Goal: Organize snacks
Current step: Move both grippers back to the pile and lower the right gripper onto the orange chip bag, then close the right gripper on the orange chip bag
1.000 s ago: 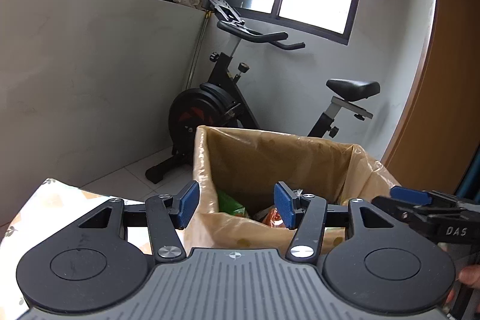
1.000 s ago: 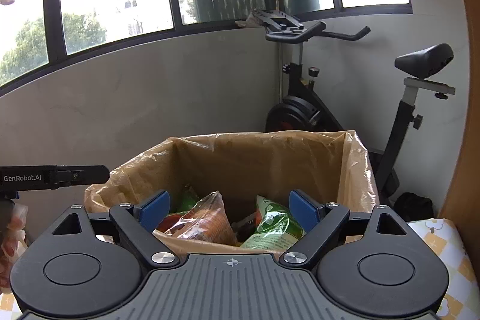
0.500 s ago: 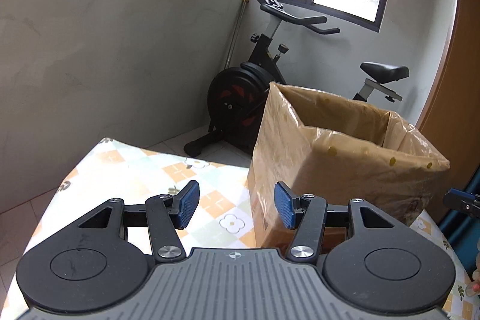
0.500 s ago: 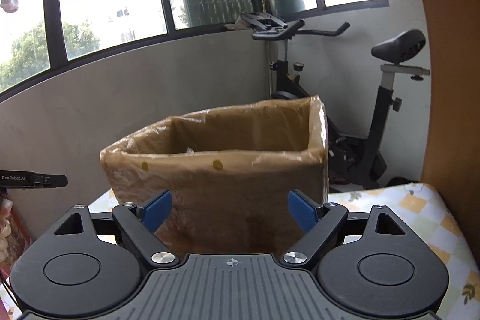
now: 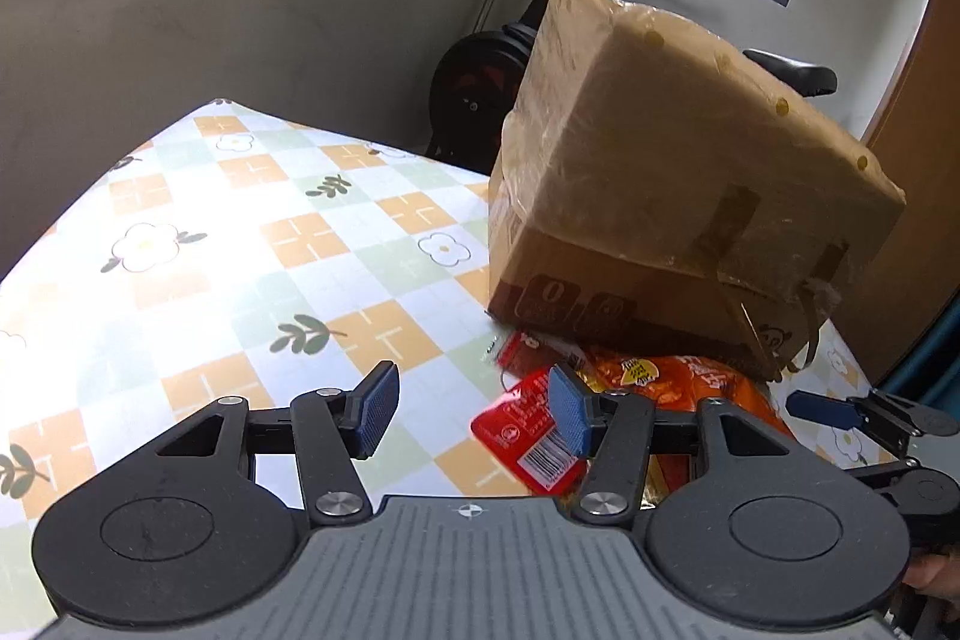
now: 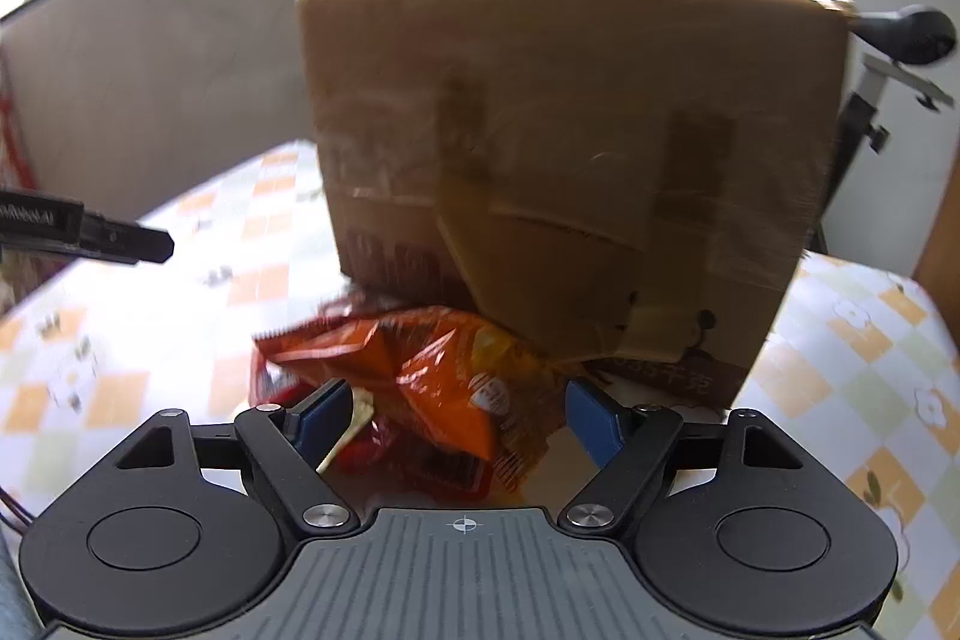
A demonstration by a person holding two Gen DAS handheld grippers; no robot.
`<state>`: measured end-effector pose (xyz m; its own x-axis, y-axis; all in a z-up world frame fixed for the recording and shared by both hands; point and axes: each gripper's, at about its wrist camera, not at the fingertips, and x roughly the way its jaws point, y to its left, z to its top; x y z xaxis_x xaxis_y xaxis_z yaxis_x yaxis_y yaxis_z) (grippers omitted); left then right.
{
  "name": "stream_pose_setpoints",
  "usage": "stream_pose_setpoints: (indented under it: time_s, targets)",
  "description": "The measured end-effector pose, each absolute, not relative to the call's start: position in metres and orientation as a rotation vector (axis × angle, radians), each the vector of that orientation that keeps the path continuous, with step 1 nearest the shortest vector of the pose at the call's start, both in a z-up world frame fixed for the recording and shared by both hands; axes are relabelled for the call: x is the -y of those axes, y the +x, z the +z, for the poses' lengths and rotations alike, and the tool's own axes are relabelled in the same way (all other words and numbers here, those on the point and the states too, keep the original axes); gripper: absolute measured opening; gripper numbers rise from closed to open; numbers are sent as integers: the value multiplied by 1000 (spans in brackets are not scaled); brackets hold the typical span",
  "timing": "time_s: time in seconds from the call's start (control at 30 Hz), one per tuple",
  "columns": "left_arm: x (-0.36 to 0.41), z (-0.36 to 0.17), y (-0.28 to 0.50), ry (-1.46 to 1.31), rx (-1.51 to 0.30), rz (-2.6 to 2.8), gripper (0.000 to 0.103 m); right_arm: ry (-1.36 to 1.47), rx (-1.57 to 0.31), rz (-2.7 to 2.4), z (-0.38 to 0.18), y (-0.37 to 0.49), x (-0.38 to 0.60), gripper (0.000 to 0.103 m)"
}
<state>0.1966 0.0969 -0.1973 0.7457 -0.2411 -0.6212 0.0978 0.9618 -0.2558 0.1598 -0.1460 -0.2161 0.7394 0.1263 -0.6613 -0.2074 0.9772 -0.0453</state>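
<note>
Both tongs dropped from above the box [image 5: 678, 172] rim to its foot since a second ago — the snacks inside are out of sight now. Left tongs [image 5: 474, 409]: part open, empty, over the checked tabletop [image 5: 240, 244] just left of the box's near corner. Right tongs [image 6: 459, 415]: jaws closing, orange snack bag [image 6: 432, 370] between them, pads not pressing yet. Red packet [image 5: 528, 439] beside that bag — both against the box's front base.

Two wrist views, angled down, close on one cardboard box [image 5: 660, 172].
</note>
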Motion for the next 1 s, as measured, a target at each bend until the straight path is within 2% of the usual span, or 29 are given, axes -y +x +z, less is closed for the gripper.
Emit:
stream_pose_setpoints:
  time_s: [0.13,0.37,0.43,0.47,0.53,0.63,0.83,1.0]
  targets:
    - [-94,-201,196,-211,-709,-193,58,-288,-710,225,-224,173,128,84]
    - [-87,-203,194,-201,-705,-194,58,-334,-737,248,-236,201,114,84]
    - [-86,-204,193,-200,-709,-193,58,-313,-743,260,-238,202,114,80]
    - [-86,-204,193,-199,-712,-193,58,-300,-742,262,-238,200,116,66]
    - [-87,-206,192,-198,-716,-191,57,-265,-747,265,-237,196,121,52]
    - [-90,-210,192,-206,-733,-202,56,-206,-764,213,-229,182,127,45]
    - [-80,-220,194,-171,-760,-227,56,2,-754,90,-217,138,160,43]
    - [-64,-231,209,-103,-780,-254,56,28,-736,19,-216,118,179,42]
